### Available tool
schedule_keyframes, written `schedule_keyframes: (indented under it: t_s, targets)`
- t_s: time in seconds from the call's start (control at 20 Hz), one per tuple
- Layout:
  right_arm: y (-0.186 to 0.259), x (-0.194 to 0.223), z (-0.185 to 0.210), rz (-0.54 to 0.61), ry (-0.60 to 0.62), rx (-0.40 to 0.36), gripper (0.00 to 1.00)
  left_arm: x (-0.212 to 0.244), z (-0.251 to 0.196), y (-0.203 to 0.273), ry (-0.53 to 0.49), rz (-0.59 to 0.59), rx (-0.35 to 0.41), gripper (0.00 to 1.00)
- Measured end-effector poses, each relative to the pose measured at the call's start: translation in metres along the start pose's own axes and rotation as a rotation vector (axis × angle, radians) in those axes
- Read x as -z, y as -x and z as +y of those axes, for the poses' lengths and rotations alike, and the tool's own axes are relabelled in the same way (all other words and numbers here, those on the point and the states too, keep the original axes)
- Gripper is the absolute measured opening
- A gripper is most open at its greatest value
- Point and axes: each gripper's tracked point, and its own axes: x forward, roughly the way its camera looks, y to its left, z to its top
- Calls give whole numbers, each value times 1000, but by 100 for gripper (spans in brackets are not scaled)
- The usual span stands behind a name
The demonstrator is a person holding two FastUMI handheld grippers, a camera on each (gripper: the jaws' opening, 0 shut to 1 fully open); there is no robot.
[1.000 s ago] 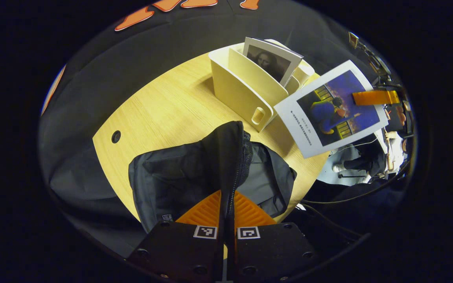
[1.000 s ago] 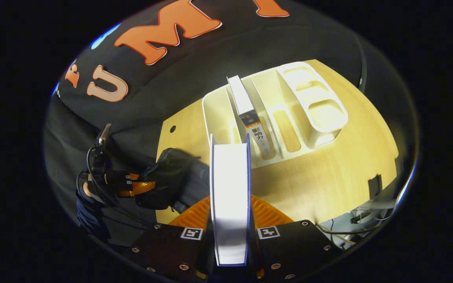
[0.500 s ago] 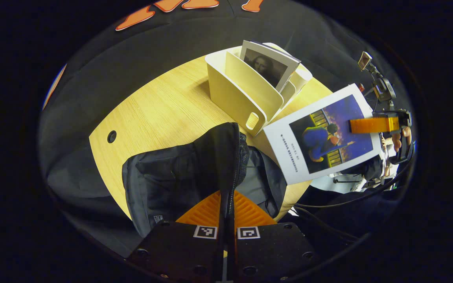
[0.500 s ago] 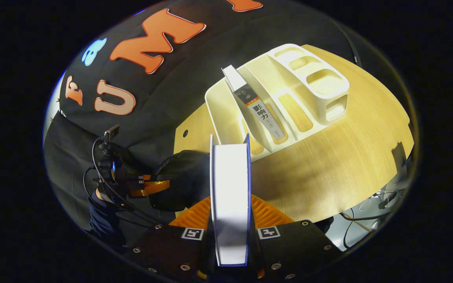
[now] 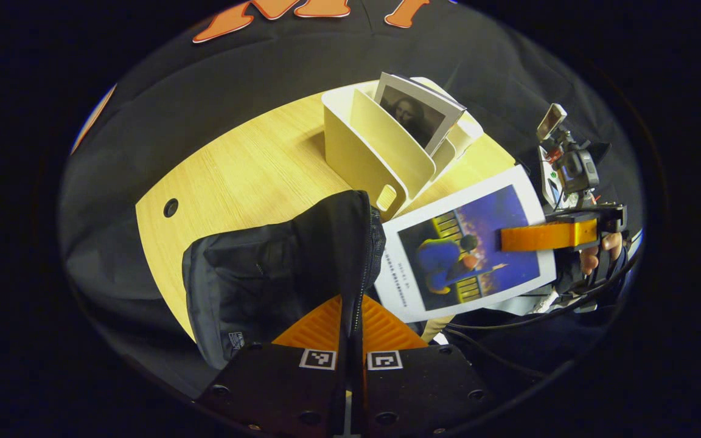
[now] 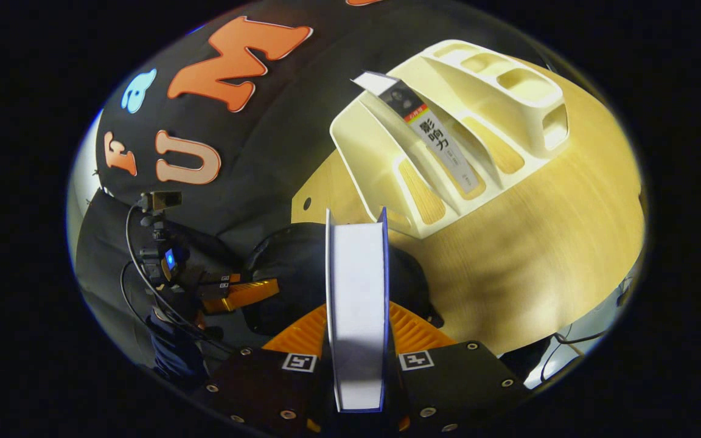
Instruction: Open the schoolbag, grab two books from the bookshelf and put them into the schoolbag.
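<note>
The black schoolbag (image 5: 253,274) lies on the wooden table (image 5: 247,176). My left gripper (image 5: 350,316) is shut on its raised zipper edge and holds the flap up. In the left gripper view a blue-covered book (image 5: 466,252) hangs just right of the bag's opening, with the right gripper (image 5: 509,238) clamped on its cover. In the right gripper view the same book (image 6: 356,292) is edge-on between my right gripper's (image 6: 356,340) jaws, above the schoolbag (image 6: 289,267). A second book (image 5: 417,112) stands in the cream bookshelf (image 5: 375,158).
The bookshelf (image 6: 509,109) has several slots and holds the remaining book (image 6: 439,143) leaning in one slot. The left gripper (image 6: 253,292) and a hand are at the bag's left side. Bare table (image 6: 539,243) lies to the right. Cables hang past the table's edge.
The right gripper has carried the blue-covered book down and away from the bookshelf to the bag's opening. The left gripper keeps its hold on the zipper edge.
</note>
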Motion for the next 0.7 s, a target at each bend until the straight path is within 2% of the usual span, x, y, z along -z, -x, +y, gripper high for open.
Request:
schedule_keyframes:
  t_s: [0.4,0.7]
  targets:
    - [-60,12,25,9,-70,-121,35,-1,-7,3,36,-23,2,5]
    - [-104,20,31,6,-50,-120,34,-2,-16,3,63,-57,22,5]
